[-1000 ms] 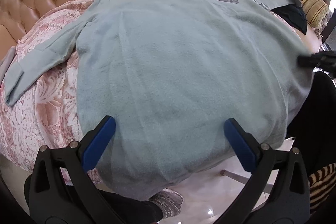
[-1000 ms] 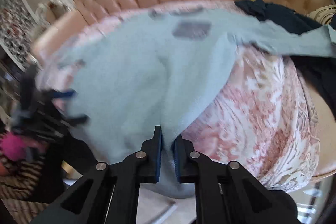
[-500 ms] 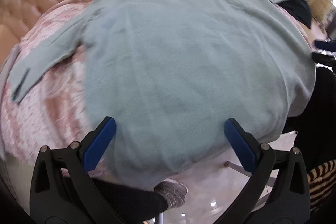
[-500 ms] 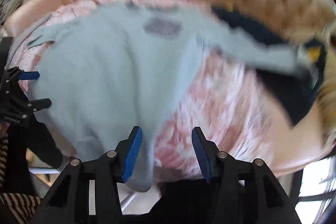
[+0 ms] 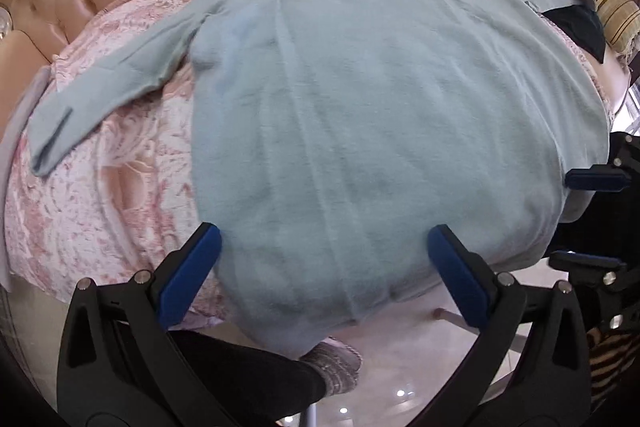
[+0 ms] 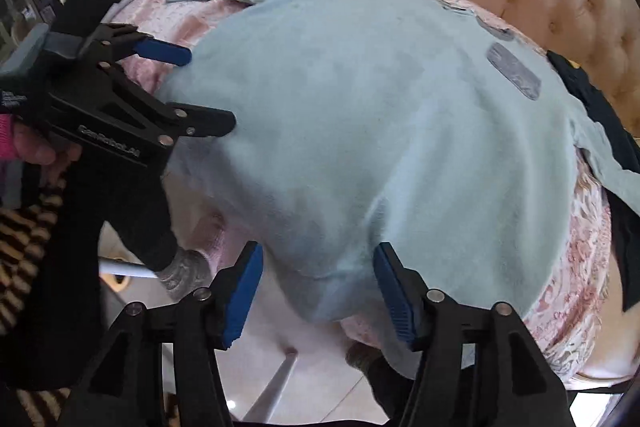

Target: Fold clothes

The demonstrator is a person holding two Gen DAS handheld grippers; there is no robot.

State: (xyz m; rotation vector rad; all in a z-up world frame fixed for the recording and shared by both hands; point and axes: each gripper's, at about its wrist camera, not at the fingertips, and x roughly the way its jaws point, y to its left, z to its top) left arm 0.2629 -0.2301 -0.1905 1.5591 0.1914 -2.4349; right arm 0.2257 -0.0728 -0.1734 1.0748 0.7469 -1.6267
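Right wrist view: right tongs point(image 6: 316, 291) opening, probably clear of the sweater point(image 6: 380, 131); left tongs point(image 5: 324, 267) spread; pinch hem corners evenly.

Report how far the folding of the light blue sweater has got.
Done: the light blue sweater lies spread flat on the pink bedspread, both sleeves out to the sides. In hand: nothing gripped; the left hand-held gripper hovers open over the hem, and the right hand-held gripper is opening with no cloth pinched. Left: every fold; none shows yet.
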